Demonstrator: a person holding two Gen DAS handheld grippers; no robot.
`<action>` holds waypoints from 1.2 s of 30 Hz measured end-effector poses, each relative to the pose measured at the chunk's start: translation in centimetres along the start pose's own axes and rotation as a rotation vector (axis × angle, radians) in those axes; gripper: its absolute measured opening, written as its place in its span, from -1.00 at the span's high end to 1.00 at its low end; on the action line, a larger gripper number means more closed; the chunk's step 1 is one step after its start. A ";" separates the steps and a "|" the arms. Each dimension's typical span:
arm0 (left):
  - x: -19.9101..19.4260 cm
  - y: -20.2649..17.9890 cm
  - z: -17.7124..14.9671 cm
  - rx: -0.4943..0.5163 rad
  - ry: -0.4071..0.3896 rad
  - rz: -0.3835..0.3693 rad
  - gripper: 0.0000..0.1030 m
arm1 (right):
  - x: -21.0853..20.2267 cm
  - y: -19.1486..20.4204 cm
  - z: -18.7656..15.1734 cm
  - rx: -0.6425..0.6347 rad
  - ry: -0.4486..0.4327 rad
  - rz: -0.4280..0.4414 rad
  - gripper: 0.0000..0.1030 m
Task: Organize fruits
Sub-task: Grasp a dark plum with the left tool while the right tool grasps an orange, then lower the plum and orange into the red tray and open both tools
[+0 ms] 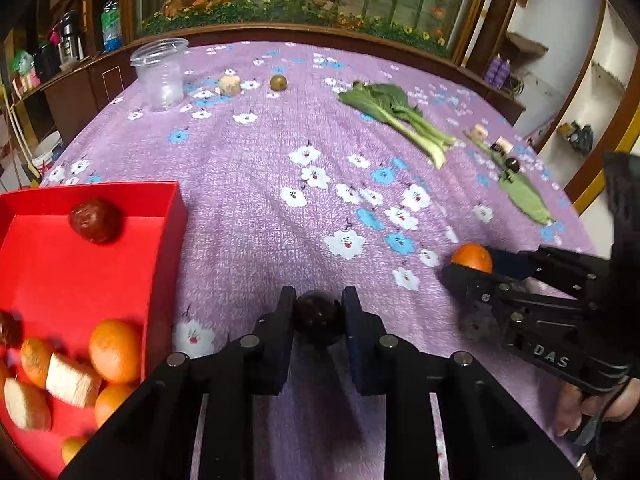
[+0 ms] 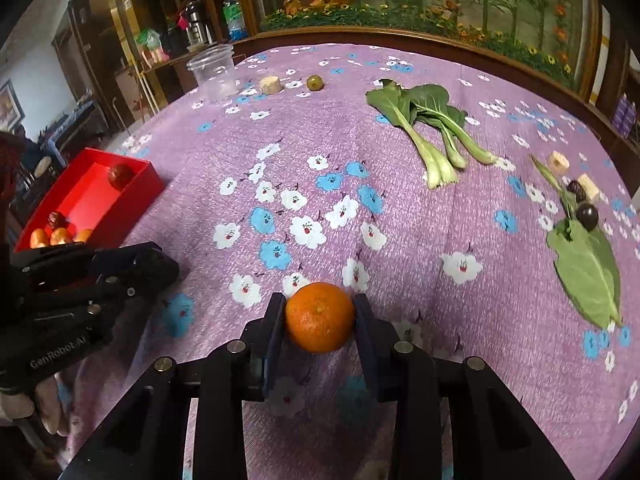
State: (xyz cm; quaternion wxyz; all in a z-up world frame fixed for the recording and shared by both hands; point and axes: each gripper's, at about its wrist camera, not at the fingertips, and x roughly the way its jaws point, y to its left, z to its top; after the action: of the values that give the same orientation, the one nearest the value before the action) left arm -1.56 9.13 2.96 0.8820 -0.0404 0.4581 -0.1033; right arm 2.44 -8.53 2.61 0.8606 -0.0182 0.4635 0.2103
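Observation:
My left gripper (image 1: 319, 312) is shut on a dark round fruit (image 1: 319, 317) just right of the red box (image 1: 168, 240). The box holds several oranges (image 1: 115, 350), pale cut pieces (image 1: 72, 385) and a dark red fruit (image 1: 95, 220). My right gripper (image 2: 320, 318) is shut on an orange (image 2: 320, 317) above the purple flowered cloth (image 2: 400, 220); it also shows in the left wrist view (image 1: 472, 258). The left gripper shows at the left in the right wrist view (image 2: 168, 268). The red box shows there too (image 2: 140, 188).
On the cloth lie bok choy (image 2: 428, 128), a green leaf (image 2: 588, 272), dark fruits (image 2: 587, 216), pale cut pieces (image 2: 558, 163), a green fruit (image 2: 314, 82), another pale piece (image 2: 270, 85) and a clear plastic cup (image 2: 214, 72). A wooden cabinet edge runs behind the table.

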 end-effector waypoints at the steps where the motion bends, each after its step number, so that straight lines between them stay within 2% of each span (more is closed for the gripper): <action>1: -0.5 0.1 -0.1 -0.012 -0.008 -0.013 0.57 | -0.3 0.0 -0.1 0.007 -0.003 0.005 0.29; 6: -3.9 1.7 -0.7 -0.109 -0.058 -0.081 0.57 | -2.1 0.7 -0.5 0.021 -0.024 0.032 0.29; 8: -5.5 2.9 -1.1 -0.150 -0.086 -0.085 0.57 | -3.0 1.4 -0.5 0.014 -0.036 0.040 0.29; 18: -11.2 11.0 -4.1 -0.324 -0.196 0.020 0.57 | -5.5 8.1 0.7 -0.076 -0.076 0.126 0.29; 25: -12.2 15.0 -6.5 -0.379 -0.203 0.122 0.57 | -4.0 14.8 2.2 -0.158 -0.054 0.201 0.28; 29: -12.0 16.4 -7.4 -0.392 -0.195 0.148 0.57 | -2.4 18.0 3.6 -0.189 -0.041 0.230 0.28; 36: -12.2 16.9 -7.5 -0.377 -0.217 0.159 0.56 | 1.9 21.3 6.2 -0.167 0.023 0.283 0.28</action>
State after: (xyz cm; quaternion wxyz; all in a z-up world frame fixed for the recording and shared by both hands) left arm -12.04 28.49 5.56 0.9082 -0.1791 0.3736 0.0587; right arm 0.18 12.94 8.03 0.8126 -0.0268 0.4520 0.3671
